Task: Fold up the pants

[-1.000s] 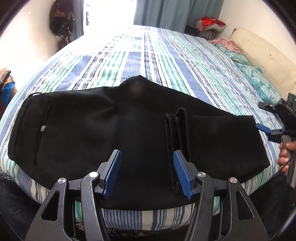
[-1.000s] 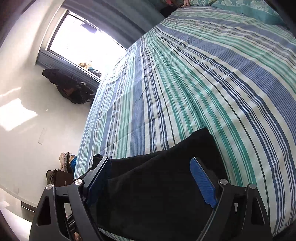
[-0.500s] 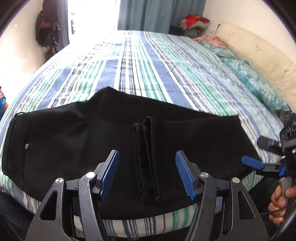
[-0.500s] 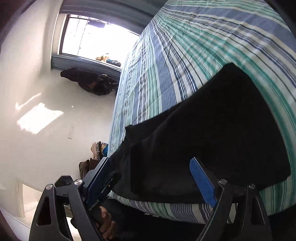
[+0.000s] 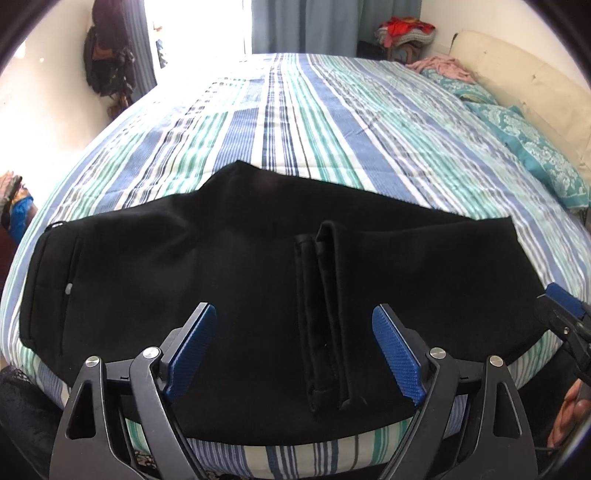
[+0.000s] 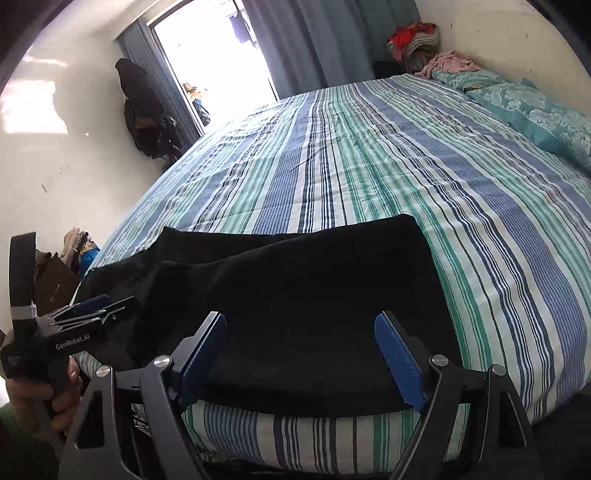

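Observation:
Black pants [image 5: 236, 280] lie flat along the near edge of the striped bed, waistband at the left, legs folded back so the hems [image 5: 325, 314] lie across the middle. My left gripper [image 5: 293, 350] is open and empty, above the pants near the hems. My right gripper [image 6: 301, 354] is open and empty over the folded right end of the pants [image 6: 314, 295]. The right gripper also shows at the right edge of the left wrist view [image 5: 565, 314], and the left gripper at the left of the right wrist view [image 6: 92, 310].
The striped bed cover [image 5: 295, 122] stretches away behind the pants. Teal pillows [image 5: 524, 136] and a cream headboard [image 5: 524, 74] are at the right. A clothes pile [image 5: 402, 31] sits in the far corner. Bags [image 5: 107, 70] hang by the window wall.
Both grippers have drawn back from the pants and stayed open. The right gripper's view has swung upright and now faces the folded end. The pants have not moved.

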Motion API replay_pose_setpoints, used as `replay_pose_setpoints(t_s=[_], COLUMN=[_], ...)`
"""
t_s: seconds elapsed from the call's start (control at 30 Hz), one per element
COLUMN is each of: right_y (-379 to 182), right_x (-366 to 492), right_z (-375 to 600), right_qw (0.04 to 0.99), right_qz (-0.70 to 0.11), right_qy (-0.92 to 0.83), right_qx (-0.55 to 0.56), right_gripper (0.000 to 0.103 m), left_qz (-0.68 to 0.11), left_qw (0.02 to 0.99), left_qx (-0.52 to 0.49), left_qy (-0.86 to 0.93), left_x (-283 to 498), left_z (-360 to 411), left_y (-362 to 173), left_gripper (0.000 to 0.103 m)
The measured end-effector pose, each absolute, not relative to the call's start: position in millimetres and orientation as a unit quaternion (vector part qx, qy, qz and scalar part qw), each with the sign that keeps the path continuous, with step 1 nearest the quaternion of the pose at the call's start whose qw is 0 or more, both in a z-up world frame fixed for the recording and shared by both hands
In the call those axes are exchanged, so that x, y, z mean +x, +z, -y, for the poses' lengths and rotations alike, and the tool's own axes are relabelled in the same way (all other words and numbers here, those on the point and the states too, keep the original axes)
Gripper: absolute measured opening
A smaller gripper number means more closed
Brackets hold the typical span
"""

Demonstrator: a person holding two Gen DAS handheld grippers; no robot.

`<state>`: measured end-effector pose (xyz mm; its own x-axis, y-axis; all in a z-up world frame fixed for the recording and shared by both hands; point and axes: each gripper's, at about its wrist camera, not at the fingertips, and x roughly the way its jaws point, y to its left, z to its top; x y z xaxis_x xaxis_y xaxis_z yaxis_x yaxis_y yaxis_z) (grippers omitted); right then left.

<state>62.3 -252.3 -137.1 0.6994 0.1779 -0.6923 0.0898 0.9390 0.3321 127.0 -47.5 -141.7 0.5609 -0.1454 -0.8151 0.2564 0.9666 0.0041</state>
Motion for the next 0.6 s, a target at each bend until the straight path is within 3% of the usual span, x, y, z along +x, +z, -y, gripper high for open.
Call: replay_pose_setpoints(t_s=[0.27,0.43,0.6], right_y=[-147,-154,-159], right_x=[59,64,67], right_z=[225,220,219], right_qw=[0.913,0.909,0.905], right_qz=[-0.401,-0.414,-0.424], right_qy=[0.017,0.008,-0.004], right_qx=[0.074,0.056,0.048], right_gripper=[0.083,0.089,0.089], left_qz=[-0.469,-0.473,-0.472], left_qw=[0.873,0.872,0.872], left_qx=[0.078,0.069,0.063], left_qy=[-0.110,-0.108,-0.113], left_x=[121,122,124], left_z=[45,41,38], left_y=[-163,-168,-170], left_gripper=[0.089,0.094,0.096])
